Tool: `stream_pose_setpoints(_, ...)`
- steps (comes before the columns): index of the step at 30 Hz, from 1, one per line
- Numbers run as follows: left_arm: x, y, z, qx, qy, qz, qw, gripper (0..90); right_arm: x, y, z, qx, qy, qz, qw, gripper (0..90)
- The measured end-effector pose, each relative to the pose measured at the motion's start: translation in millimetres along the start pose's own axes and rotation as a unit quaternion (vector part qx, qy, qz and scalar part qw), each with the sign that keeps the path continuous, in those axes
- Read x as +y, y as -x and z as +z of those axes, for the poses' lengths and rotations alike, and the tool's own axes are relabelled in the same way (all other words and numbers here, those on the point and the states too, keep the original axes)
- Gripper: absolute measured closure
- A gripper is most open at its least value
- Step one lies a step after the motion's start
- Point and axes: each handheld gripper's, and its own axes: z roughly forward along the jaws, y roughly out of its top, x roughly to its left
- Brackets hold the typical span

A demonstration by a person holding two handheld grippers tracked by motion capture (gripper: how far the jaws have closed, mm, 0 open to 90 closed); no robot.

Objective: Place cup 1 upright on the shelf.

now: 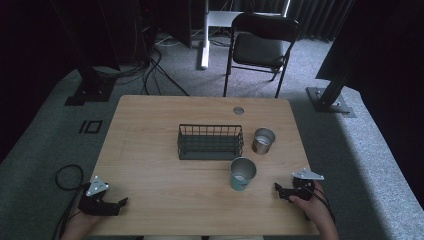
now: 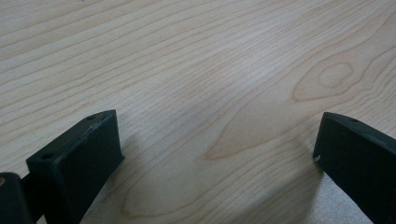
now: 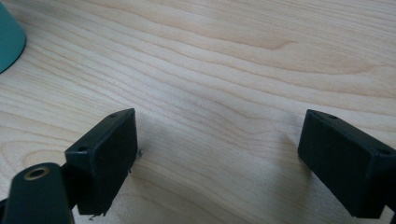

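Observation:
My left gripper (image 1: 119, 204) rests at the table's front left corner, held by a hand, jaws pointing right. In the left gripper view it (image 2: 218, 140) stands open, with bare wood between the jaws. At the front right, my right gripper (image 1: 280, 192) points left toward a teal cup (image 1: 243, 174), a short way off. The right gripper view shows it (image 3: 218, 140) open and empty, the teal cup's (image 3: 9, 41) edge at the upper left. A black wire basket (image 1: 210, 141) sits mid-table with a silver metal cup (image 1: 263, 140) just to its right.
The wooden table (image 1: 150, 165) has a round cable hole (image 1: 238, 110) near its far edge. A black folding chair (image 1: 260, 47) stands beyond the table. Black stand legs (image 1: 90, 85) and cables lie on the grey carpet around it.

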Motion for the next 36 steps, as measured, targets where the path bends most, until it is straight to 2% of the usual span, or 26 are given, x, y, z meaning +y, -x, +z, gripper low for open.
stream_pose_setpoints(9, 0.0, -0.1, 0.0, 0.0, 0.0, 0.0, 1.0, 1.6, 0.0, 0.0, 0.0, 0.0, 0.0, 0.0, 1.0, 11.5)
stream_pose_setpoints(20, 2.6, 0.9, 0.9, -0.003, -0.002, 0.01, 0.9999, 2.1, 0.0, 0.1, 0.0, 0.0, 0.0, 0.0, 1.0, 11.6)
stream_pose_setpoints(24, 6.2, 5.3, 2.6, -0.012, 0.0, 0.018, 0.9998, 2.1, 0.1, 0.1, 0.0, 0.0, 0.0, 0.0, 1.0, 11.5)
stream_pose_setpoints(28, 11.4, 9.0, 2.9, -0.02, 0.013, 0.023, 0.9995, 2.1, 0.1, 0.0, 0.0, 0.0, 0.0, 0.0, 1.0, 11.6)
stream_pose_setpoints(31, 15.3, 14.1, 6.0, -0.037, 0.015, 0.031, 0.9987, 2.1, 0.0, 0.0, 0.0, 0.0, 0.0, 0.0, 1.0, 11.6)
stream_pose_setpoints(36, 18.0, 18.6, 7.6, -0.048, 0.02, 0.035, 0.998, 2.1, 0.0, 0.0, 0.1, 0.0, 0.0, 0.0, 1.0, 11.5)
